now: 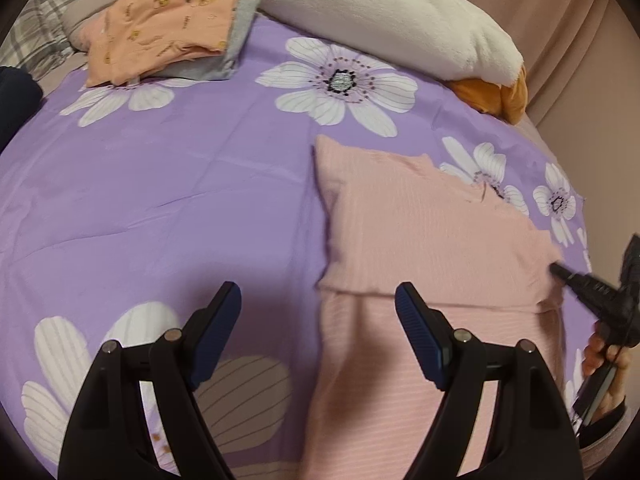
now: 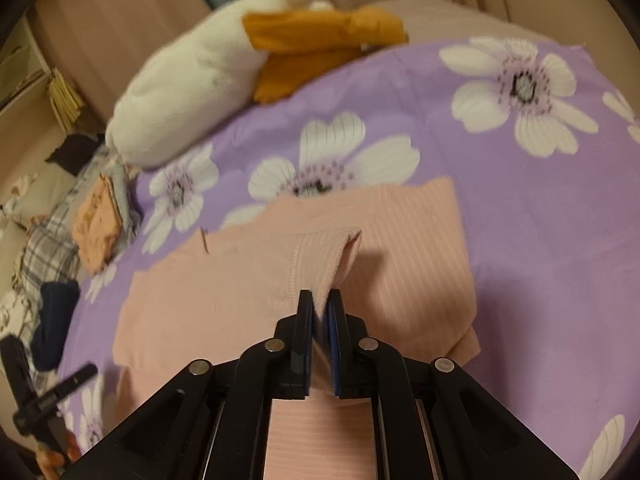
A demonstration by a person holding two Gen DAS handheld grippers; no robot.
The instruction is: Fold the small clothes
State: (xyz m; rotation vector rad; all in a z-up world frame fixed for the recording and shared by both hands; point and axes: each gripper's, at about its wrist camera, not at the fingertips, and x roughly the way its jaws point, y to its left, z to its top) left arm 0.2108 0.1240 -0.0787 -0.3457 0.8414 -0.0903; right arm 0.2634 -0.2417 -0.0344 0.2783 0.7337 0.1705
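Right wrist view: the right gripper [image 2: 319, 308] has its two fingers squeezed close together on a fold of the pink top [image 2: 248, 280]. The pinched bit stands up like a little tent just ahead of the fingertips. The rest of the top lies flat on the purple flower sheet [image 2: 520, 220], spreading to the left of the gripper and under it.

In the left wrist view the left gripper [image 1: 318, 300] is spread wide and holds nothing. It hangs just above the sheet. The pink top [image 1: 420, 232] lies ahead of it and to its right, and its right finger is over the near part of the cloth.

I think the step now is to carry the pinched edge across and lay it down to make a fold. To do it well, the right gripper should keep its squeeze tight, lift only a little, and move slowly so the cloth does not bunch. The left gripper could press the flat part down so the top does not slide.

The top is soft and thin, with tiny ribbed lines and a stitched hem. The sheet looks smooth, with big white flowers. Far ahead of the left gripper sits a folded orange cloth [image 1: 160, 28] on a grey one. A fluffy white plush toy [image 1: 380, 16] with orange feet lies far ahead too.
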